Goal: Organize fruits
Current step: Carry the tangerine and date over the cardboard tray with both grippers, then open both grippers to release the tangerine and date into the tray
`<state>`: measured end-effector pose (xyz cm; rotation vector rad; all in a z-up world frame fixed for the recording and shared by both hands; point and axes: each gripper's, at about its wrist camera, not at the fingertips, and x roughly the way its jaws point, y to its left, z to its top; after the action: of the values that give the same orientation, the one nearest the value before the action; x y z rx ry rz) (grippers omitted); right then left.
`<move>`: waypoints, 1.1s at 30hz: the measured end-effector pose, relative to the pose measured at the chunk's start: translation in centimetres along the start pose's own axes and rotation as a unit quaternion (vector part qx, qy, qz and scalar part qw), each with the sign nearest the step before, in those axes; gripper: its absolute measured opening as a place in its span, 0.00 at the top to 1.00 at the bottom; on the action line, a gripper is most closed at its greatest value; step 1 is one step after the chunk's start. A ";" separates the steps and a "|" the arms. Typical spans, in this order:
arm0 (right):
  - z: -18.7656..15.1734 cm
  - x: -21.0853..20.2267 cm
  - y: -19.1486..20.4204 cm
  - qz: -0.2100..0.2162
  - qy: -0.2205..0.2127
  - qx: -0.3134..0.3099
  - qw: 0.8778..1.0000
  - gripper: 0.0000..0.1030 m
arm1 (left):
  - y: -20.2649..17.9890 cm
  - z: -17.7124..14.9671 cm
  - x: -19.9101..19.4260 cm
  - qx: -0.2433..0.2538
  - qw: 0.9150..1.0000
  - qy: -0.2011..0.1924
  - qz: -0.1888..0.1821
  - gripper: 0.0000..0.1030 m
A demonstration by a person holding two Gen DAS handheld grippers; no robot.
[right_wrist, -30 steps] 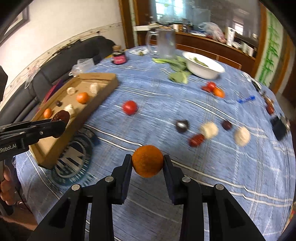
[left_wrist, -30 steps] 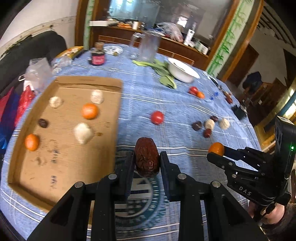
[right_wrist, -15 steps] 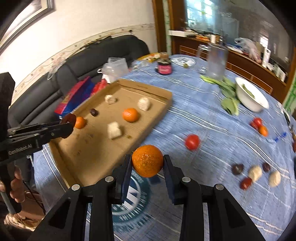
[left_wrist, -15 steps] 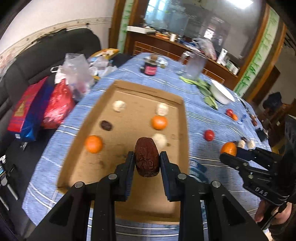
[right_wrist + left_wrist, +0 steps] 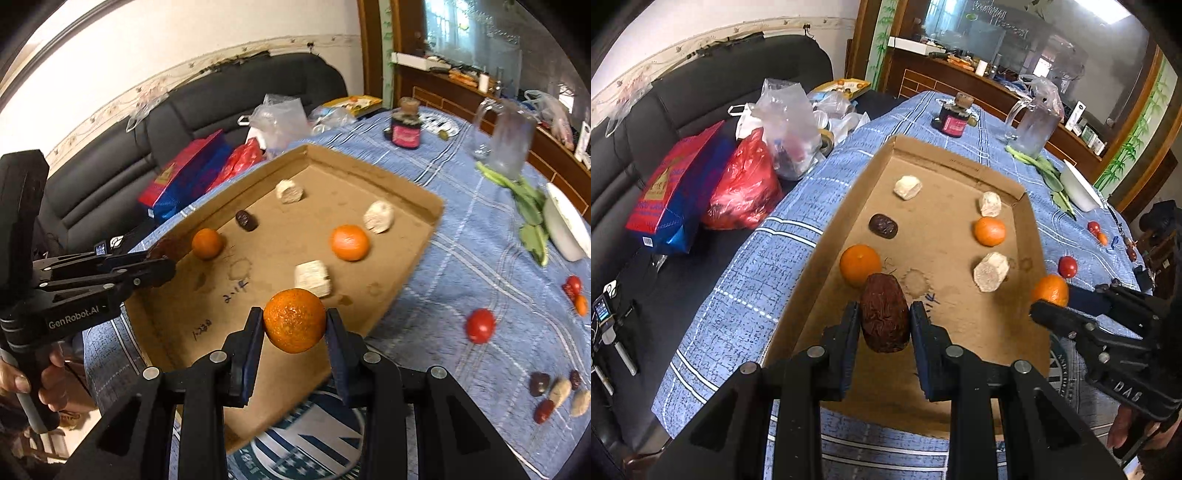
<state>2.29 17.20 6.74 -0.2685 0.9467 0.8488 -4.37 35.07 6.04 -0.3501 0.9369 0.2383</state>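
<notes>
The left gripper point(image 5: 884, 323) has its jaws nearly closed, clamped on a wrinkled reddish-brown date point(image 5: 884, 317) that stands upright between the pads, above the near part of the cardboard tray point(image 5: 960, 325). The right gripper point(image 5: 294, 326) has its jaws pressed on a small orange point(image 5: 294, 320), held over the tray's near right edge; in the left wrist view this gripper point(image 5: 1049, 301) shows from the side at the tray's right rim.

The tray lies on the bench, which is covered with a blue checked cloth point(image 5: 746, 280). On the tray floor lie two loose oranges, one at the left point(image 5: 860, 263) just beyond the held date and one at the right point(image 5: 989, 231), a dark date point(image 5: 882, 226), and three pale chunks point(image 5: 907, 187) whose kind I cannot make out; they may be peeled fruit or root pieces.

Off the tray, on the cloth to the right, sits a red tomato point(image 5: 480, 325), and farther right a small cluster of dark dates and pale pieces point(image 5: 557, 395). A white bowl point(image 5: 565, 229) with green leaves beside it stands toward the far right, a glass jug point(image 5: 509, 144) and a dark jar point(image 5: 405, 129) beyond the tray. On the black sofa point(image 5: 701, 96) to the left of the bench lie a red and blue bag point(image 5: 676, 195) and plastic bags point(image 5: 786, 125). A hand point(image 5: 44, 384) grips the left gripper's handle.
</notes>
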 end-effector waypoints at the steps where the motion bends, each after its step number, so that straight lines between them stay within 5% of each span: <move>1: 0.0 0.4 0.2 0.001 0.004 -0.001 1.000 0.64 | 0.1 0.0 0.3 -0.001 1.000 0.002 0.000 0.74; 33: -0.6 5.2 1.1 0.007 0.046 -0.026 0.999 0.64 | 1.1 -0.5 3.6 -0.014 0.999 0.039 0.007 0.74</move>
<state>2.64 20.31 2.45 -0.3493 1.0139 0.8805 -3.03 36.05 2.66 -0.3818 1.0130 0.2519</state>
